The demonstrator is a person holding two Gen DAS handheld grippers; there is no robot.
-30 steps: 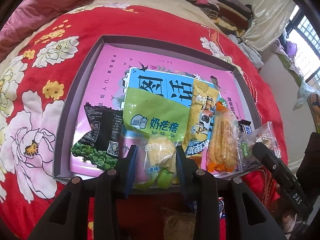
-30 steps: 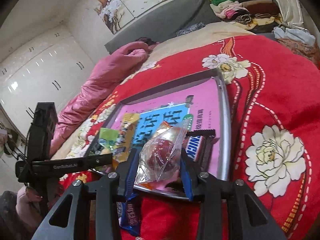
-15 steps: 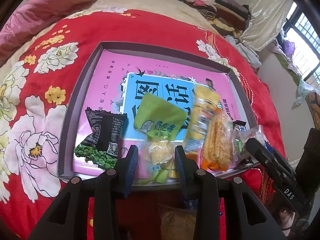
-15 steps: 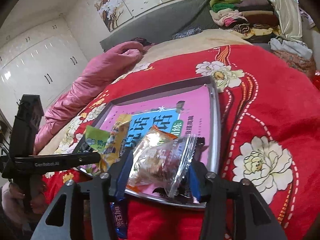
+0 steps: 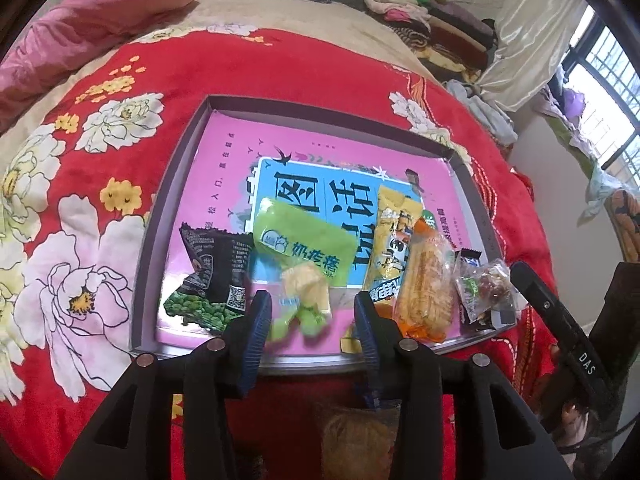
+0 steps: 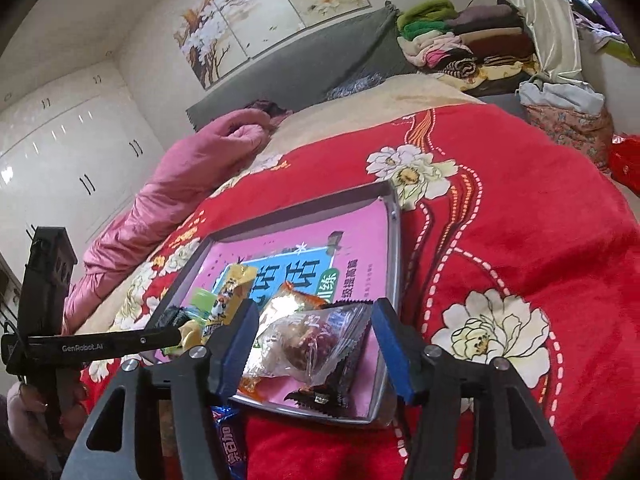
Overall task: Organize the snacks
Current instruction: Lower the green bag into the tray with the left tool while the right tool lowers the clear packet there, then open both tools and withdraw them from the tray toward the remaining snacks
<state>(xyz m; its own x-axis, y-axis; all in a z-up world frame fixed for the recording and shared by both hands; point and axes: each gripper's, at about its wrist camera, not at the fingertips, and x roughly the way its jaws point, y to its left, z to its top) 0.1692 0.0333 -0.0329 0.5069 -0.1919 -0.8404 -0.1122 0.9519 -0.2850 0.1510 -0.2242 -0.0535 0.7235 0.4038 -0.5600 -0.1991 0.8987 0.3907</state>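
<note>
A grey-rimmed tray with a pink and blue printed floor lies on the red flowered bedspread. Along its near side lie a black pea packet, a green packet, a yellow packet and an orange packet. My left gripper is opening, and a small, blurred yellow-green packet sits loose between its pads. My right gripper is opening too. Between its pads a clear packet of reddish sweets lies on a black bar at the tray's near right corner, free of the pads.
A blue wrapper and a brown packet lie on the bedspread just below the tray's near rim. A pink duvet is bunched at the left. Folded clothes are stacked at the far end of the bed.
Both pairs of jaws have spread. The yellow-green packet has slipped free onto the tray floor. The clear sweets packet has tipped from upright to lying on the tray.
</note>
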